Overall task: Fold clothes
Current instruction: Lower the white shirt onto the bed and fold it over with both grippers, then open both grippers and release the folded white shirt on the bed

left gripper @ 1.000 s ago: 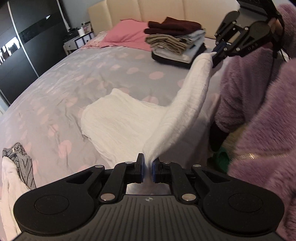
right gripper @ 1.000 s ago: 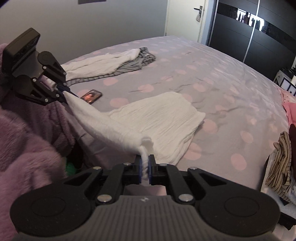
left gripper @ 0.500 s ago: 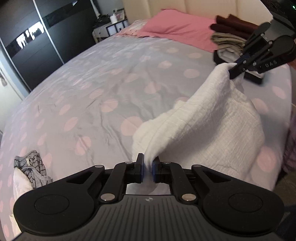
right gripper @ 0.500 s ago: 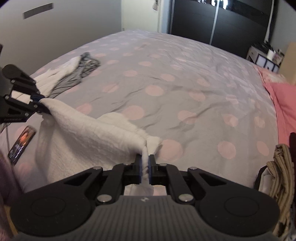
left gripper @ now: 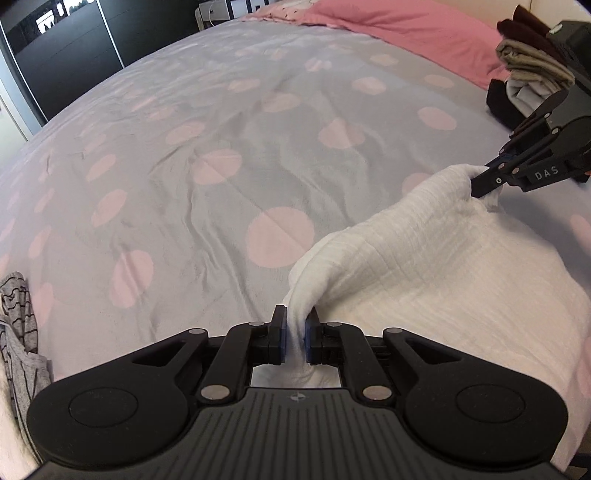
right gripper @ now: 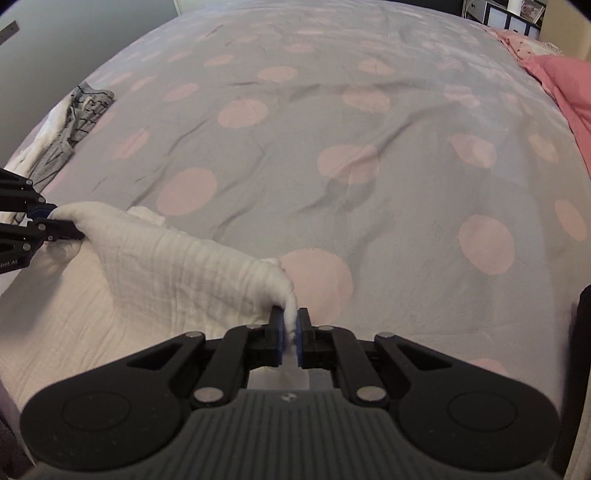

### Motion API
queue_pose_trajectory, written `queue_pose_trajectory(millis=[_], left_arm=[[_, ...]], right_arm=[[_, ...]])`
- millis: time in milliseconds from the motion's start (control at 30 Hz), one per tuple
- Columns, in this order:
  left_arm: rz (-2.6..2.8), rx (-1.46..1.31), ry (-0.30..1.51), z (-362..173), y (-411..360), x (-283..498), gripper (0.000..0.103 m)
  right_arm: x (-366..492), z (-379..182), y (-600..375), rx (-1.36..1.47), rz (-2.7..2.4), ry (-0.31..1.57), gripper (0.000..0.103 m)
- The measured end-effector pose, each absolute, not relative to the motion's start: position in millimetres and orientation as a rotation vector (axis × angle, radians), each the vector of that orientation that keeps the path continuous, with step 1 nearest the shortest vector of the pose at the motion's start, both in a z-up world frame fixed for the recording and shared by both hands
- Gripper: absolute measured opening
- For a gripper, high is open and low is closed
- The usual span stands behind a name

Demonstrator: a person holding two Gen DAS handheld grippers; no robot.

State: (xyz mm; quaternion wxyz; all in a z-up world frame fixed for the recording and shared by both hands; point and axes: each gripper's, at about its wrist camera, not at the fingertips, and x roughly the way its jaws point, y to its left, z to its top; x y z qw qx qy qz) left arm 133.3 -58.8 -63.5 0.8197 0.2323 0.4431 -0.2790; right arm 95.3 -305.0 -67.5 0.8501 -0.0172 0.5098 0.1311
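A white crinkled garment [left gripper: 436, 266] lies folded over on the grey bed with pink dots [left gripper: 221, 155]. My left gripper [left gripper: 295, 334] is shut on one corner of its upper layer. My right gripper [right gripper: 290, 334] is shut on the other corner, and it also shows in the left wrist view [left gripper: 484, 181] at the right. The garment also shows in the right wrist view [right gripper: 155, 273], with the left gripper [right gripper: 70, 225] pinching it at the left edge. Both held corners are low, close above the bed.
A stack of folded clothes [left gripper: 528, 70] sits at the far right by a pink pillow [left gripper: 399, 29]. A grey striped garment [left gripper: 18, 321] lies at the left; it also shows in the right wrist view [right gripper: 74, 125]. A black wardrobe [left gripper: 74, 48] stands behind.
Both grippers have carried the held edge forward over the garment and down toward the bed, doubling it over. Both stay shut on the cloth.
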Motion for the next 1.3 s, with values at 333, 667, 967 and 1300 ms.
queue_pose_trajectory(millis=[333, 667, 967, 1300], left_arm=[[-0.450, 0.397, 0.886, -42, -42, 128, 0.038], [-0.497, 0.351, 0.739, 16, -27, 52, 0.037], [-0.644, 0.480, 0.682, 10, -38, -44, 0.026], [-0.610, 0.561, 0.729, -50, -41, -67, 0.023]], right_arm=[[98, -52, -303, -0.035, 0.166, 1.034, 0.037], [39, 0, -295, 0.014, 0.249, 0.845, 0.044], [-45, -7, -272, -0.032, 0.399, 0.884, 0.041], [-86, -56, -264, -0.131, 0.441, 0.969, 0.041]])
